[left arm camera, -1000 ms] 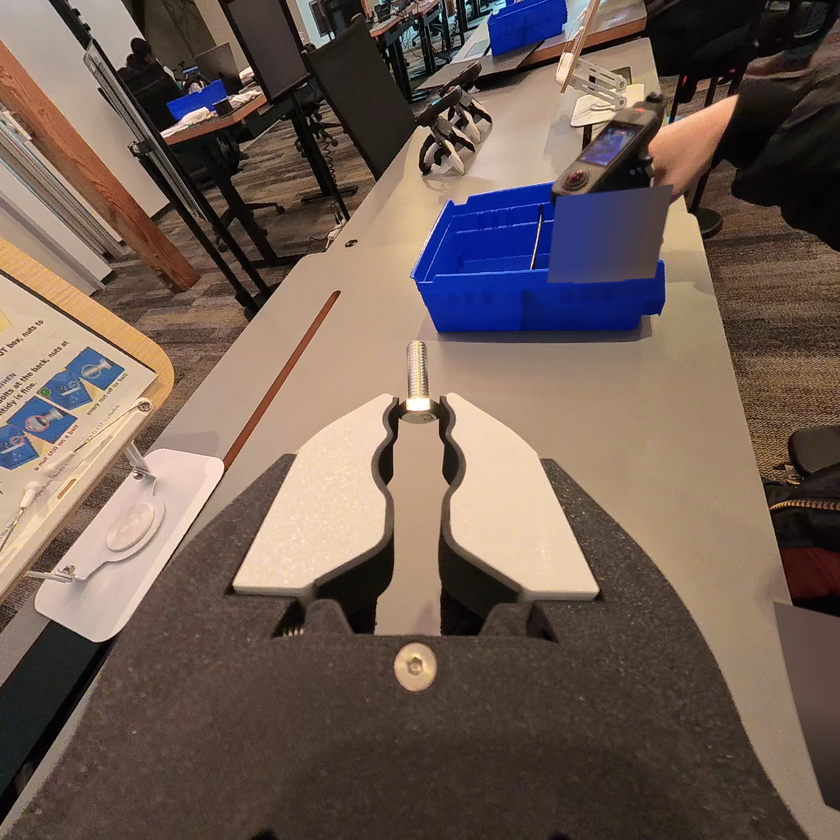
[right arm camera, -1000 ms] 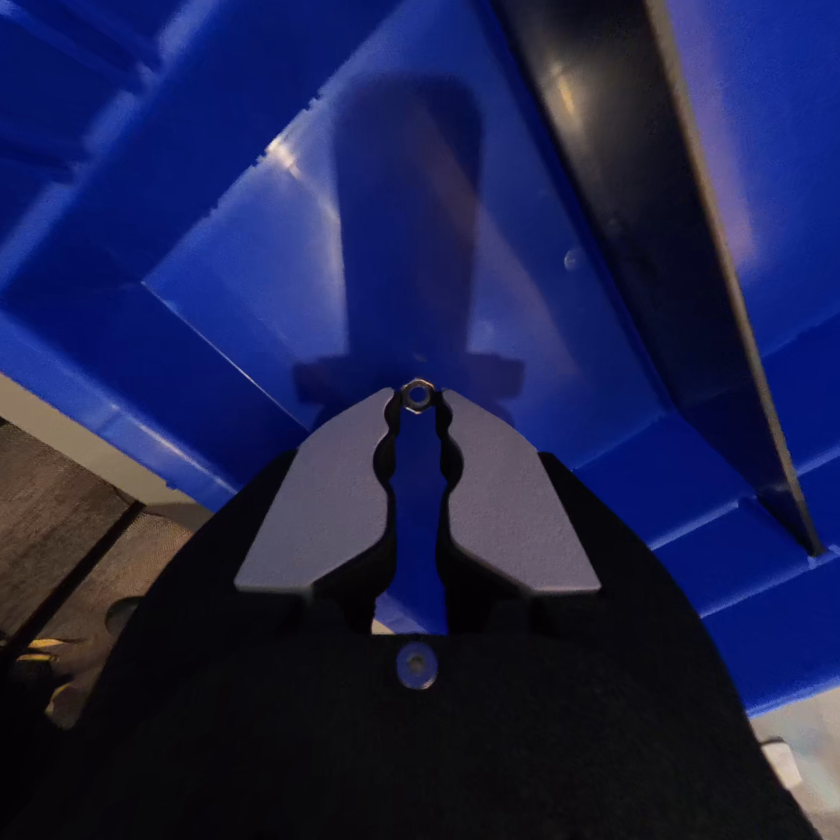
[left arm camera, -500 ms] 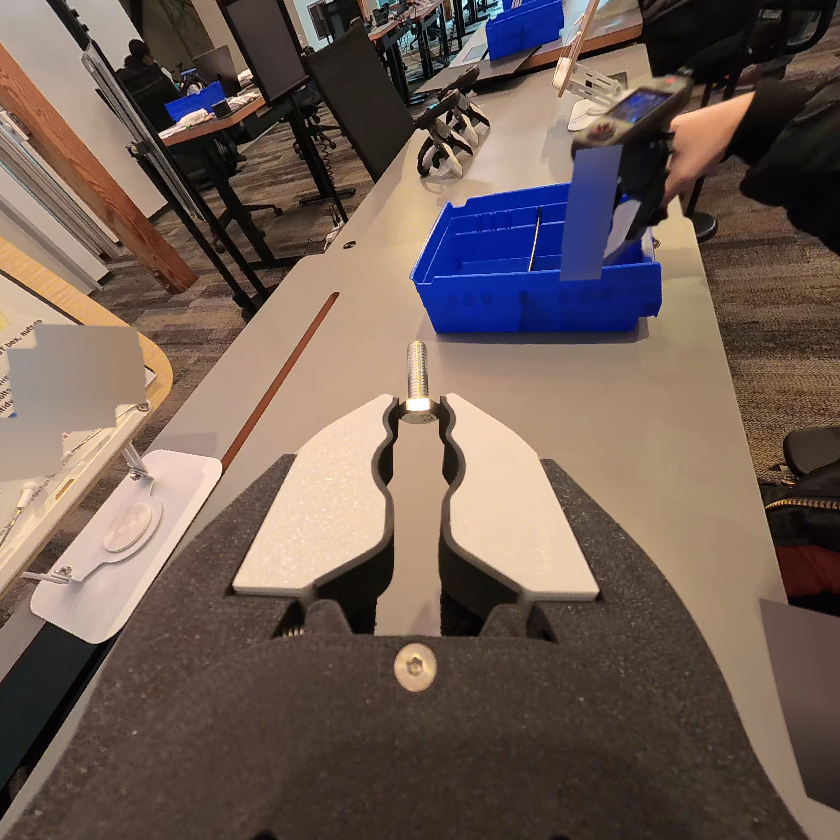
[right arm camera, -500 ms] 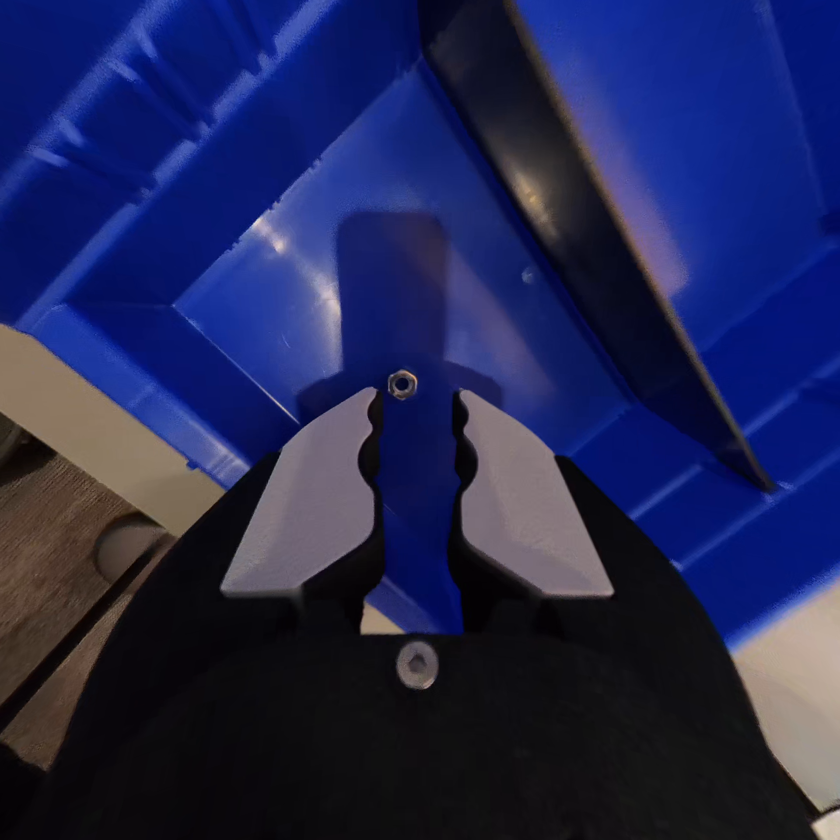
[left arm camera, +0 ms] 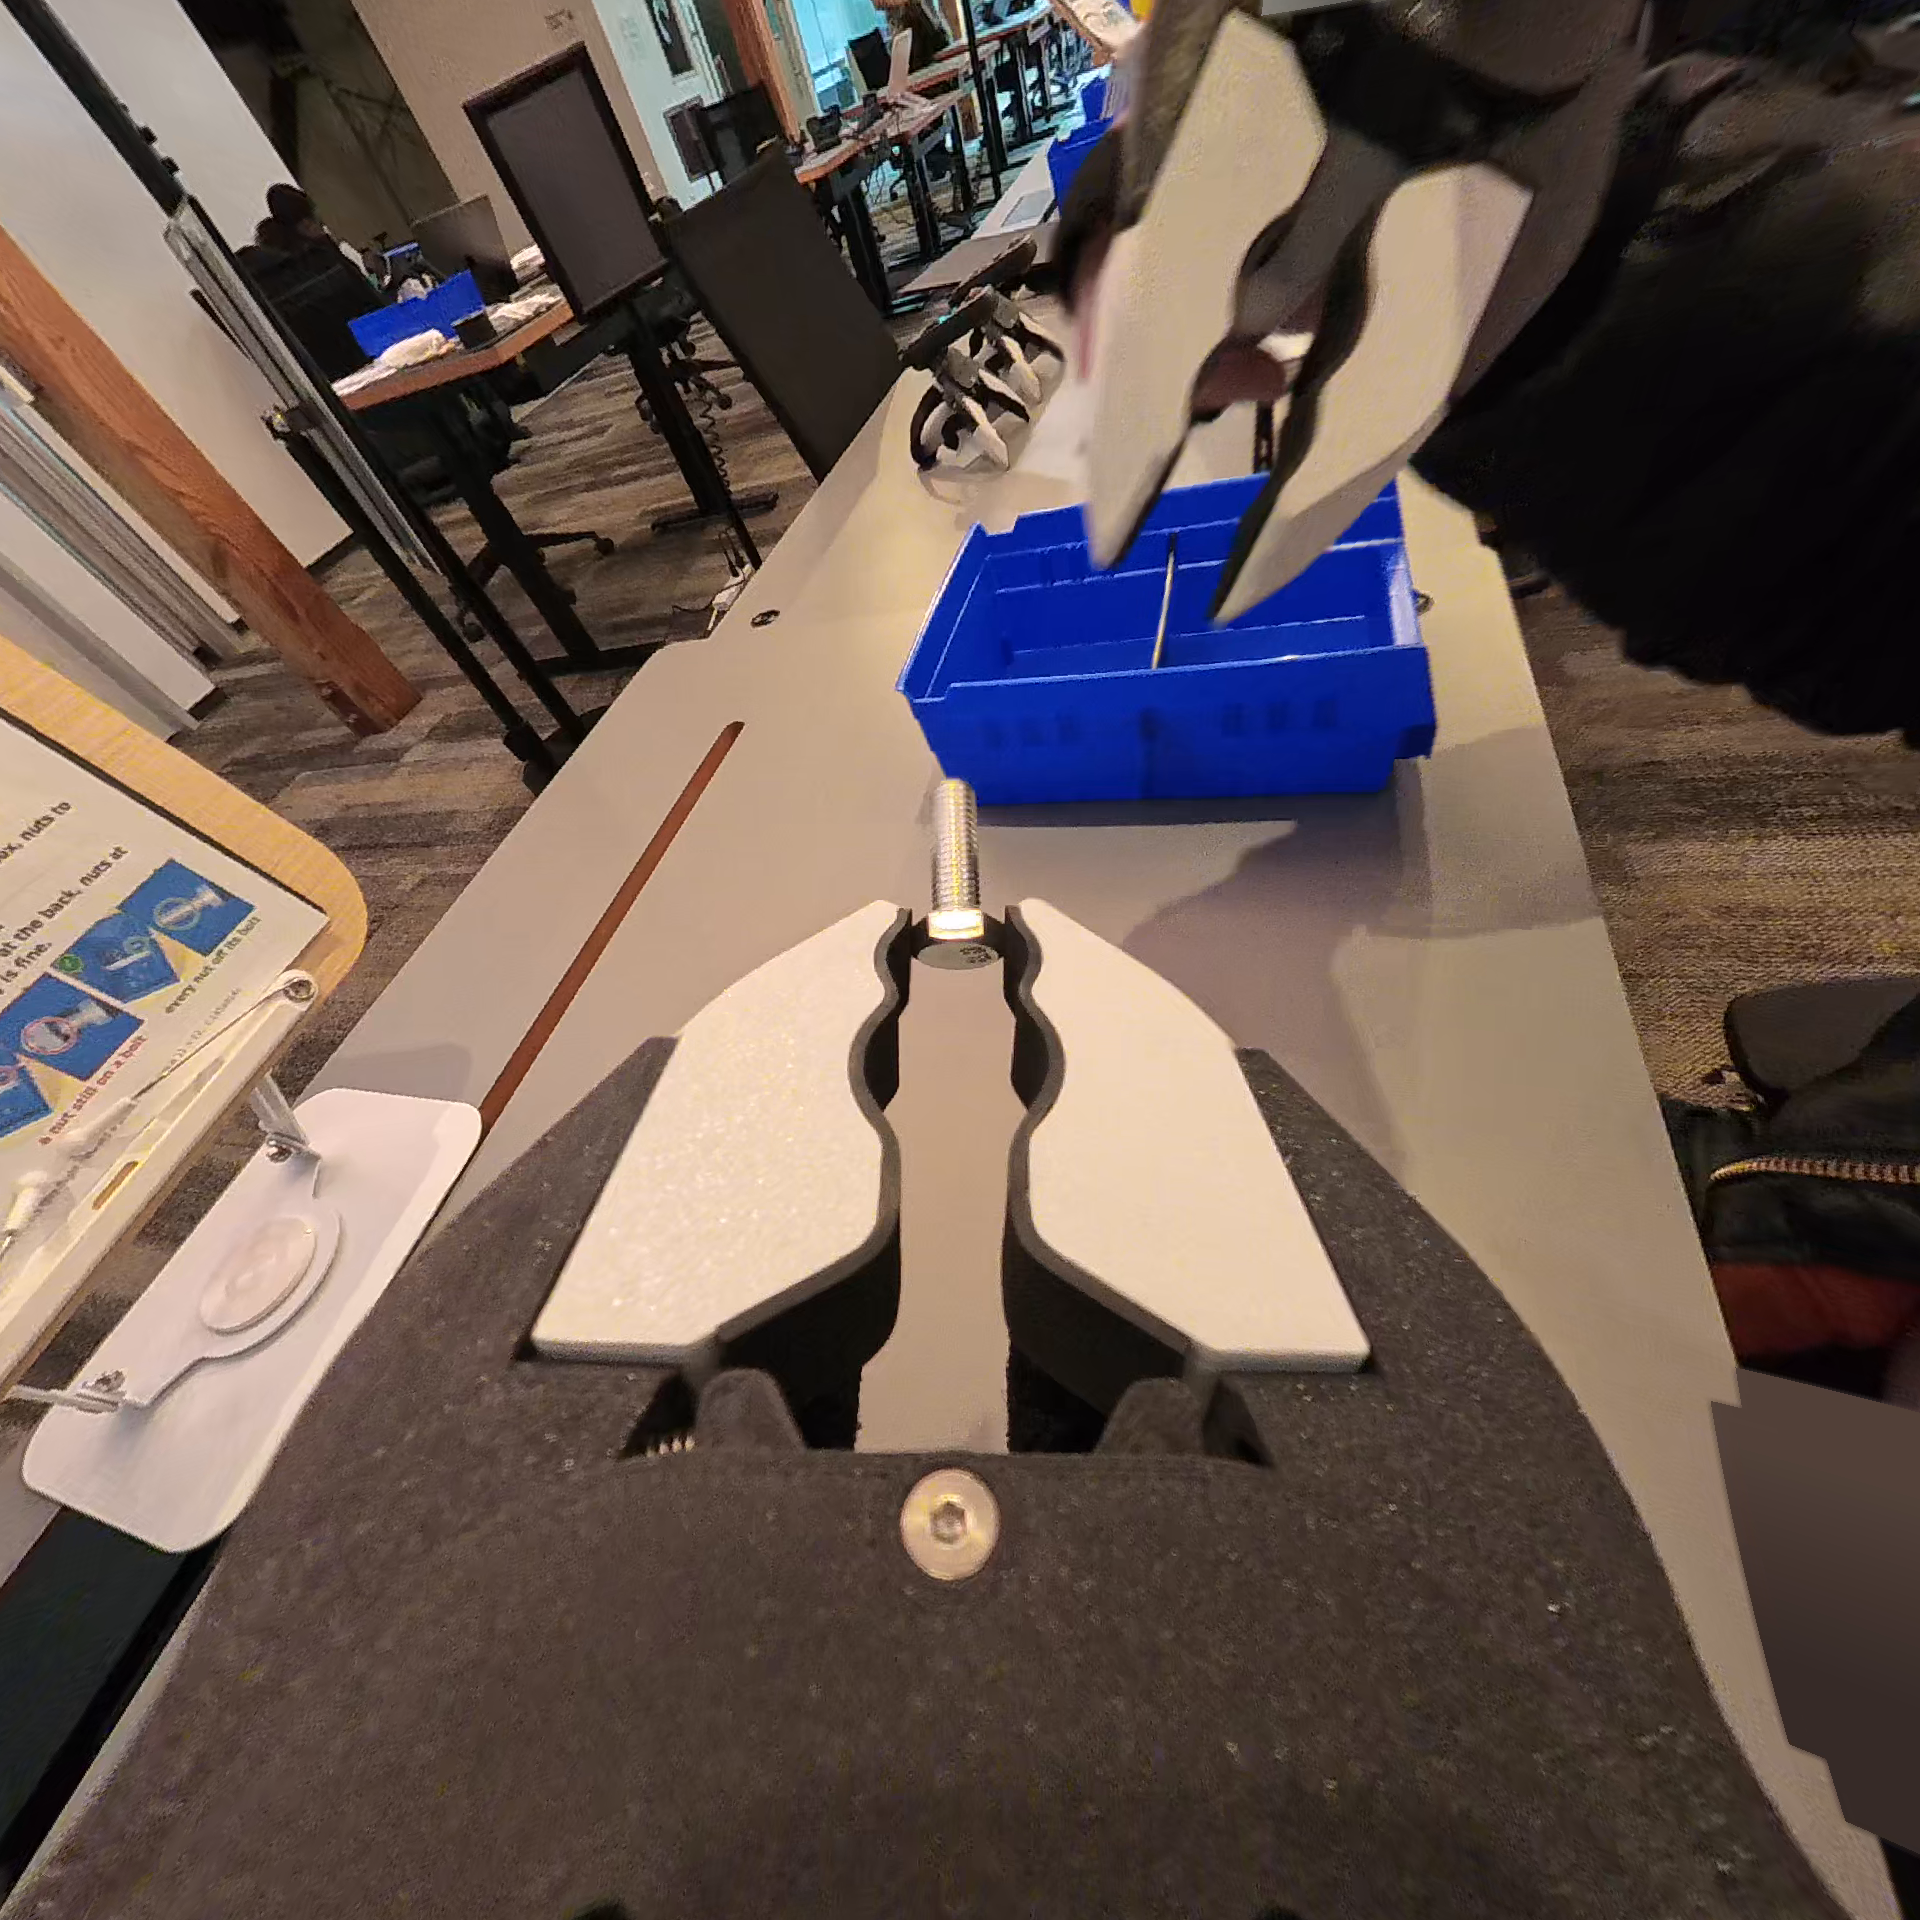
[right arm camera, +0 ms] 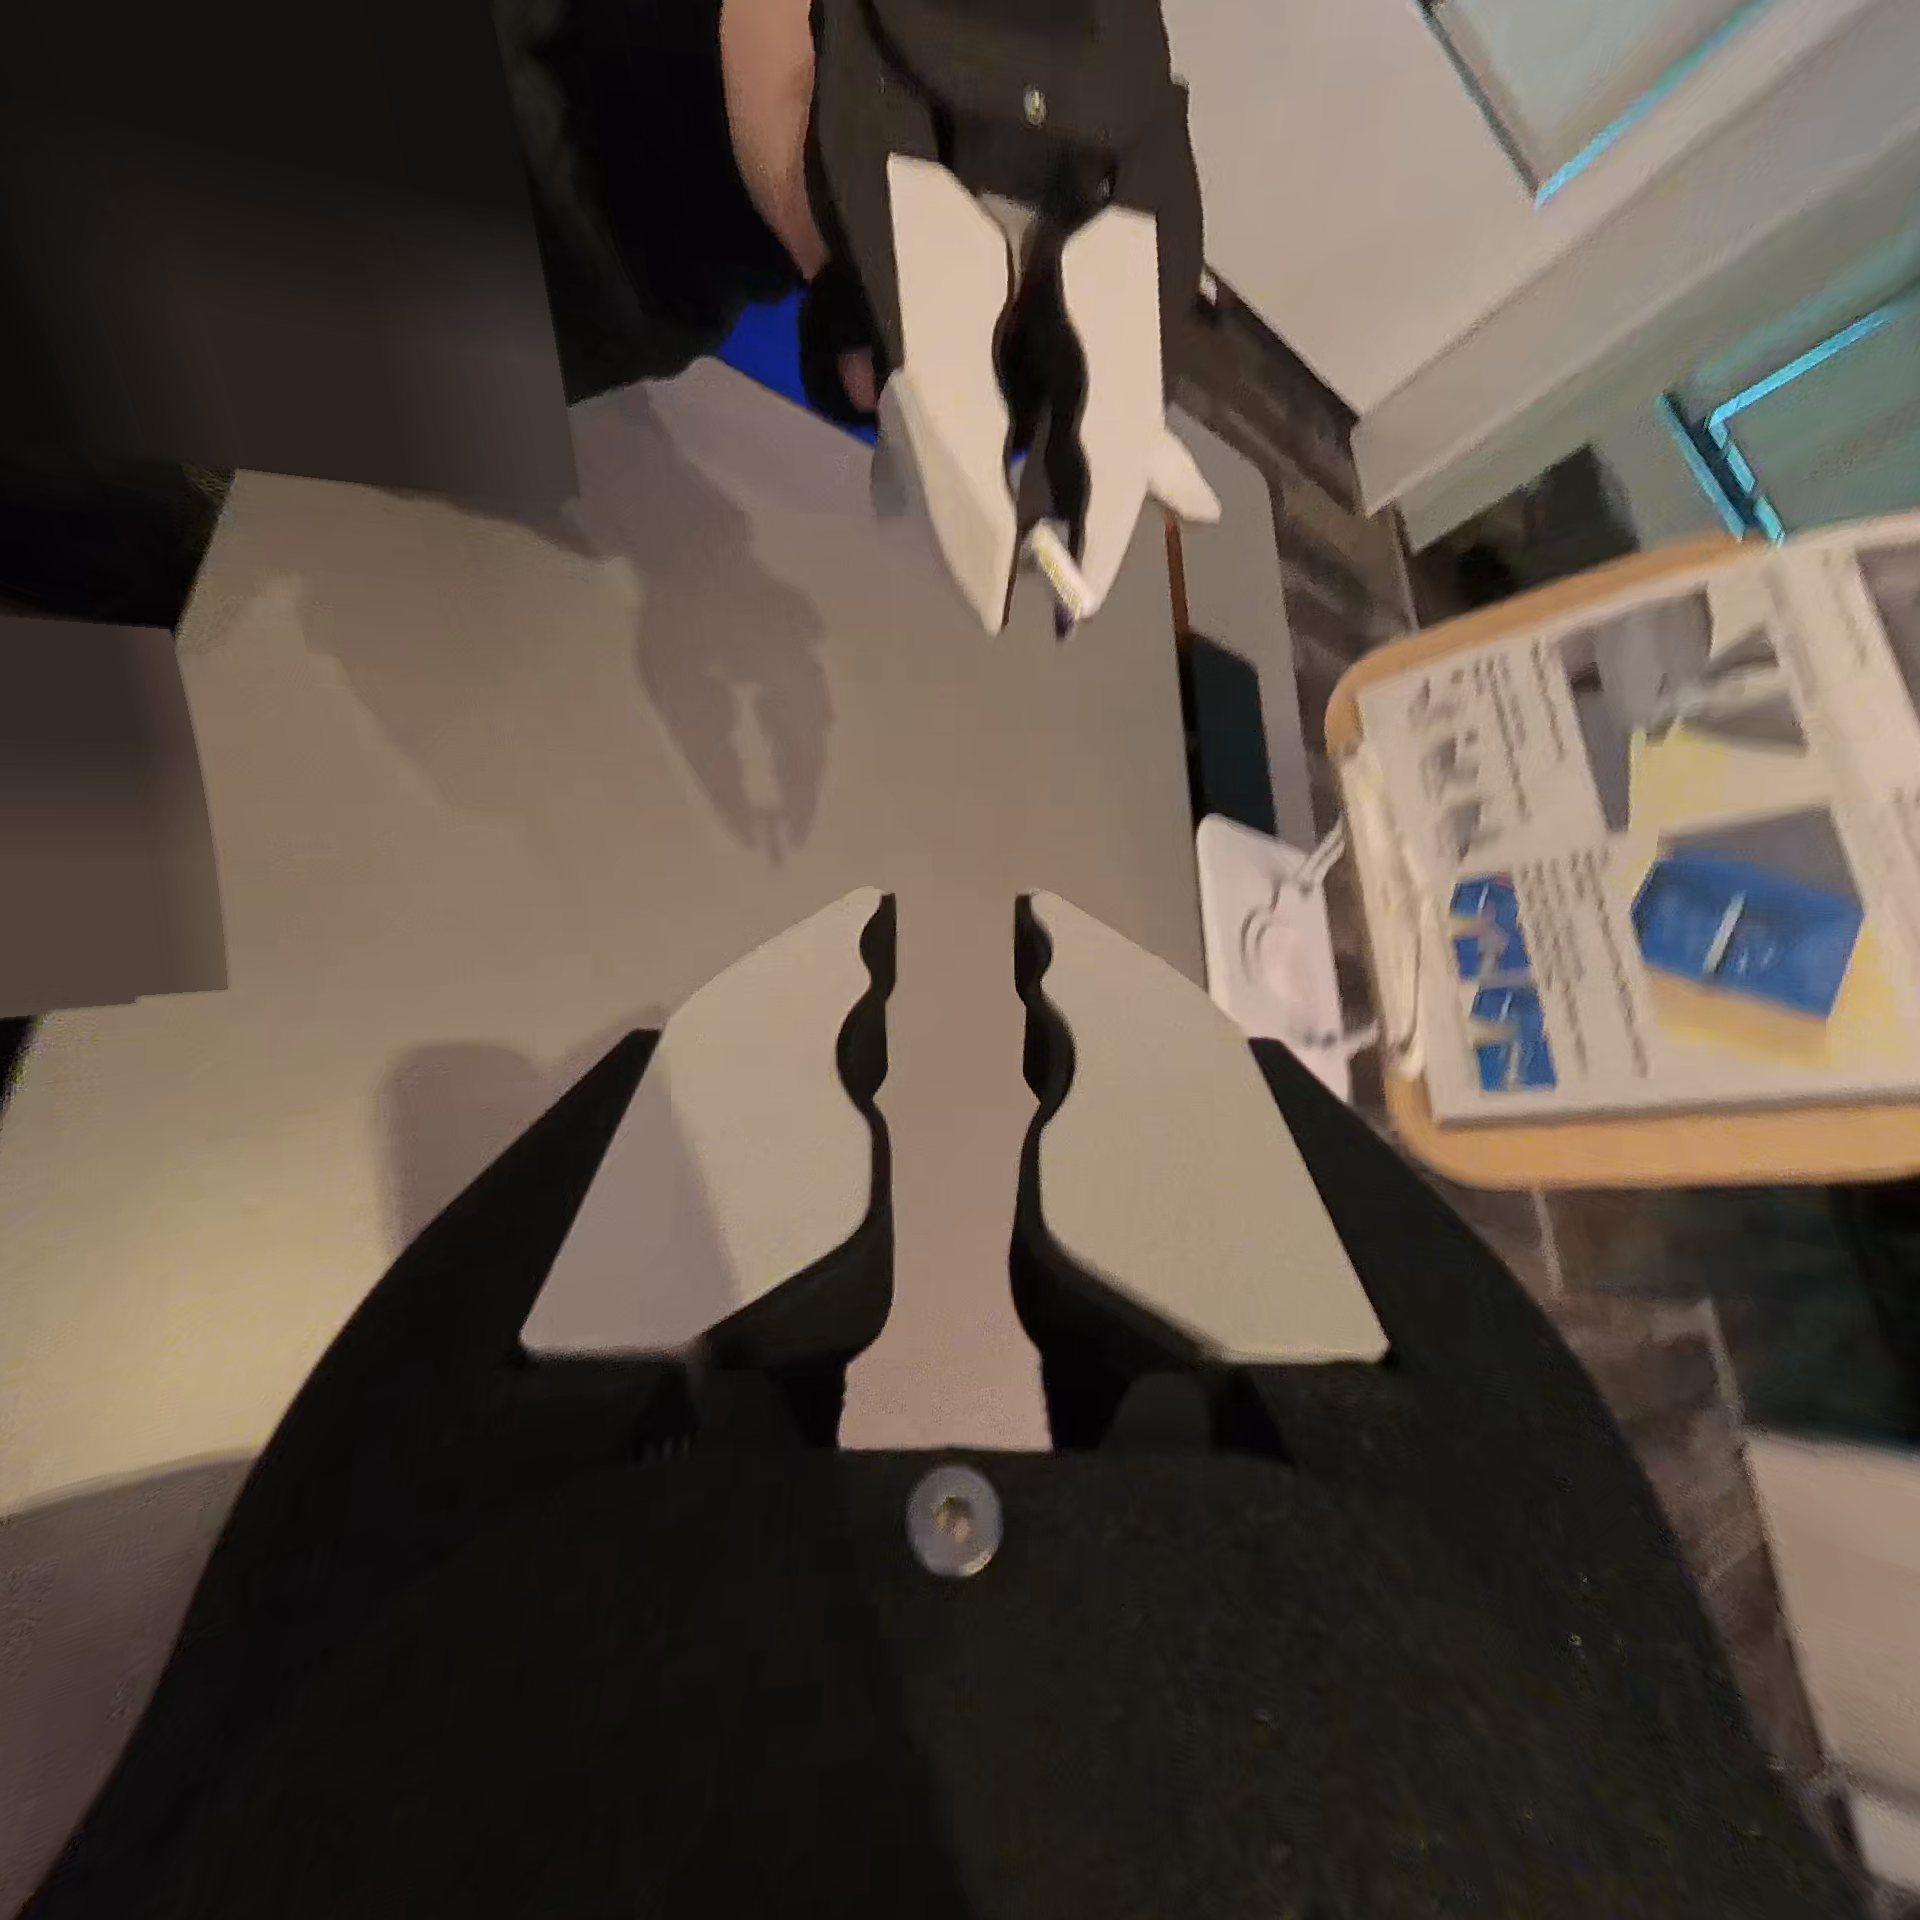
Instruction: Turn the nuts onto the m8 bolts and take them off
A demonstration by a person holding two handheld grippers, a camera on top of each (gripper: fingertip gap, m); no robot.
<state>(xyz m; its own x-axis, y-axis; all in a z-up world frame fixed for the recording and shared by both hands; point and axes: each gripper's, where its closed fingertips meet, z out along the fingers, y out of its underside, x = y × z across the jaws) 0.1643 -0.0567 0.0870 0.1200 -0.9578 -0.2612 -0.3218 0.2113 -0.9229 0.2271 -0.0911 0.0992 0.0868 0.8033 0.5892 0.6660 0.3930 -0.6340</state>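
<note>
Between your left gripper [left arm camera: 958,920] jaws sits the hex head of the bolt [left arm camera: 955,854], both tips pressed on it, threaded shank pointing straight ahead over open grey bench [left arm camera: 1299,1039]. Beyond the shank stands the blue bin [left arm camera: 1164,717], with bare bench on either side of it. Left of those jaws the bench edge runs close, past a slot [left arm camera: 613,914] and a white stand base [left arm camera: 260,1299]. Your right gripper [right arm camera: 954,909] hangs above and ahead, jaws partly open with nothing between them. No nut shows anywhere.
</note>
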